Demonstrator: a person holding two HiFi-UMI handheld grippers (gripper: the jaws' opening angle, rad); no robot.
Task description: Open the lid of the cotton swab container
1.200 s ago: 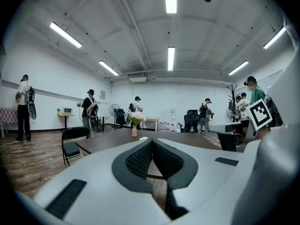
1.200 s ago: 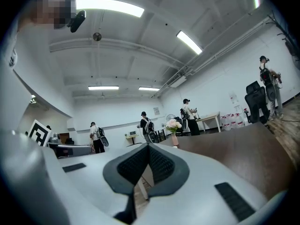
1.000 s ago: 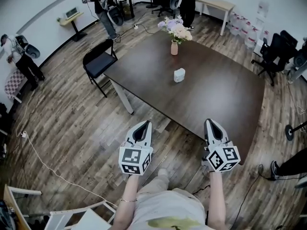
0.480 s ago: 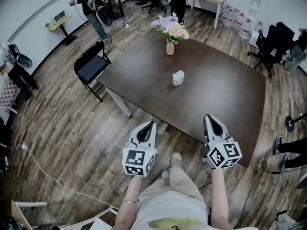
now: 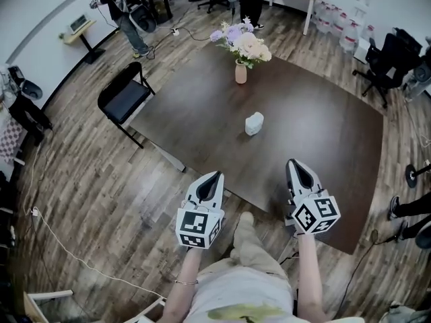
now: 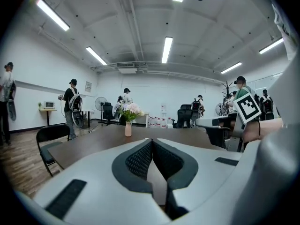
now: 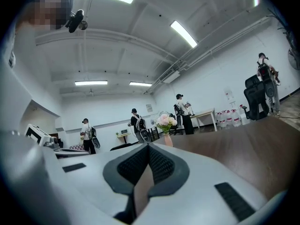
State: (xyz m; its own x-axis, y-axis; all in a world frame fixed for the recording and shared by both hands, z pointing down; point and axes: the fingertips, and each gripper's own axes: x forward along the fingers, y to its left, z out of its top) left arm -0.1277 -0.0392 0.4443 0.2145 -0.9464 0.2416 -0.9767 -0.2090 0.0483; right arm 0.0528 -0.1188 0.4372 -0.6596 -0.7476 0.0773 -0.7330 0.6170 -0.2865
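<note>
I see no readable writing anywhere. The only print is the black-and-white square markers on the cube at the back of each gripper, and these are patterns, not words.

The cotton swab container [image 5: 254, 123] is a small white box standing near the middle of a dark brown table [image 5: 323, 147]. It is well ahead of both grippers and nothing touches it. It is too small in the head view for me to make out a label, the lid or the contents.

Further back on the same table stands a pale pink vase [image 5: 241, 73] holding a bunch of pink and white flowers [image 5: 244, 42]. Against the far wall is a row of large bottles [image 5: 340, 29]; their labels and contents are too small to tell.

The left gripper [image 5: 216, 176] hangs above the floor just short of the table's near edge. Its jaws are pressed together with nothing between them. The right gripper [image 5: 295, 164] hangs over the table's near edge, jaws likewise pressed together and empty.

A black chair [image 5: 122, 98] stands at the table's left side.
</note>
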